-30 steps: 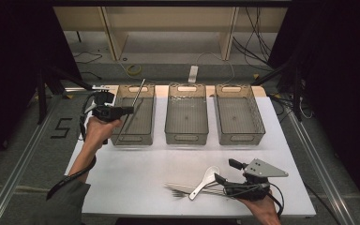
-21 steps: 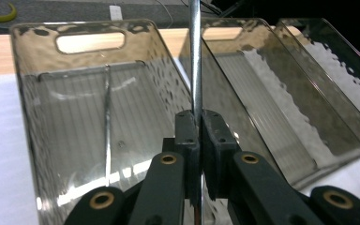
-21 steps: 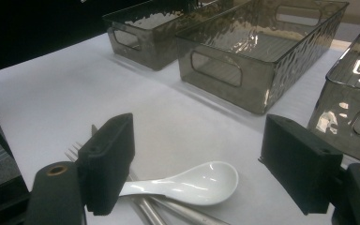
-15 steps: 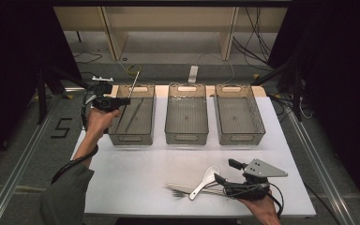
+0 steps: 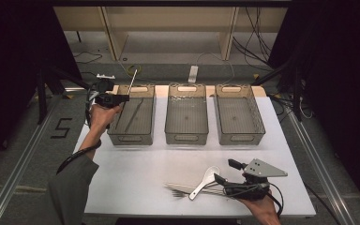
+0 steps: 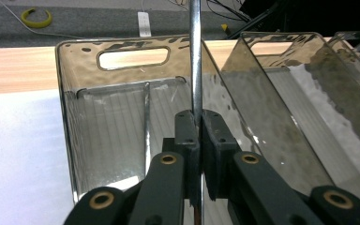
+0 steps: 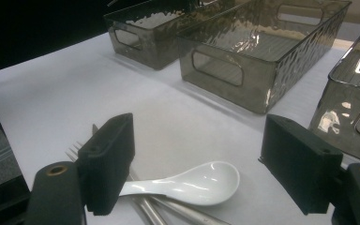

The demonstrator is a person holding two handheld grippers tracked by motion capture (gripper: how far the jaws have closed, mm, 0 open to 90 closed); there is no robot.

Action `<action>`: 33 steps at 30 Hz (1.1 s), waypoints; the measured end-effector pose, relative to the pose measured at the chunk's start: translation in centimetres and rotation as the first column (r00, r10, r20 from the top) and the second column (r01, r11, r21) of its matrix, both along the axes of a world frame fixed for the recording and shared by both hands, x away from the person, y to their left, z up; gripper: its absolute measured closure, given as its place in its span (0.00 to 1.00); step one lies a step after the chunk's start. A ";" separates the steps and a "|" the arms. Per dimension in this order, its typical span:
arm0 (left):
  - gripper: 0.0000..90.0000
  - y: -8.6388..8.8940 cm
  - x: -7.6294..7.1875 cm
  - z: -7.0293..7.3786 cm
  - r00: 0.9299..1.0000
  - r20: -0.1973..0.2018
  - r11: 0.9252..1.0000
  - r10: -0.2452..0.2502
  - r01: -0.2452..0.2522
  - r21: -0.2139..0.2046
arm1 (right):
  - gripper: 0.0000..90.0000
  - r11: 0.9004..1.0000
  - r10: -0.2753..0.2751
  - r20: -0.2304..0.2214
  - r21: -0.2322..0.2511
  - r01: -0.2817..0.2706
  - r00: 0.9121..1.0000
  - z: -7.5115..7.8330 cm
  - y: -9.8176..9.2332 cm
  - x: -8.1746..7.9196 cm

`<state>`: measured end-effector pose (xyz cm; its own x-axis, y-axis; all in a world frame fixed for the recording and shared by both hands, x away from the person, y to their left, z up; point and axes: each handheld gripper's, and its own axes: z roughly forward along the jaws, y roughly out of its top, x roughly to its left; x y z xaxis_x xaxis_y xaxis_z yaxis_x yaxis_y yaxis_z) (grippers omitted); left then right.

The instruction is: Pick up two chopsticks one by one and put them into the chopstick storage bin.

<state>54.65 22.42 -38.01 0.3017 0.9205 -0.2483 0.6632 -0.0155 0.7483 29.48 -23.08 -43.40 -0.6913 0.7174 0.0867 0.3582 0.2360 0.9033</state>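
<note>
While no brand shows, floor mark "5", left claw pinching a metal rod, right claw spread.

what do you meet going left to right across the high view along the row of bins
left tool shut on a thin metal rod → left bin with a rod lying inside → middle bin → right bin

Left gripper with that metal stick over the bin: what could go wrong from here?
The left gripper pinches the metal stick low down, so it could pivot or slip. It stands near the left bin's rim, so it may land outside. Another stick already lies inside and could make it bounce.
</note>
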 end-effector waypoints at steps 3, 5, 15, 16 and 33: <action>0.94 0.1 0.2 -0.6 1.000 -0.001 1.000 0.004 -0.004 0.007 | 0.30 1.000 0.001 0.001 -0.001 -0.001 1.000 0.0 0.0 0.0; 0.94 0.3 0.3 -1.0 1.000 -0.005 1.000 0.003 -0.003 0.008 | 0.30 1.000 0.000 0.000 0.001 0.000 1.000 0.0 0.0 0.0; 0.94 0.9 0.5 -2.2 1.000 0.000 1.000 -0.002 0.002 0.020 | 0.30 1.000 0.000 0.004 0.000 0.000 1.000 0.1 -0.1 0.0; 0.94 0.9 0.5 -2.3 1.000 -0.002 1.000 -0.001 0.001 0.018 | 0.30 1.000 0.001 0.002 0.000 -0.001 1.000 0.1 -0.1 0.0; 0.93 0.6 0.3 -3.9 0.999 -0.032 0.999 0.005 -0.004 0.044 | 0.30 1.000 0.001 0.001 0.001 -0.001 1.000 0.0 0.0 0.0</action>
<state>54.97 23.03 -41.92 0.2903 0.9320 -0.2170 0.6868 -0.0450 0.7255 29.45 -23.10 -43.36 -0.6918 0.7169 0.0867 0.3573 0.2354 0.9039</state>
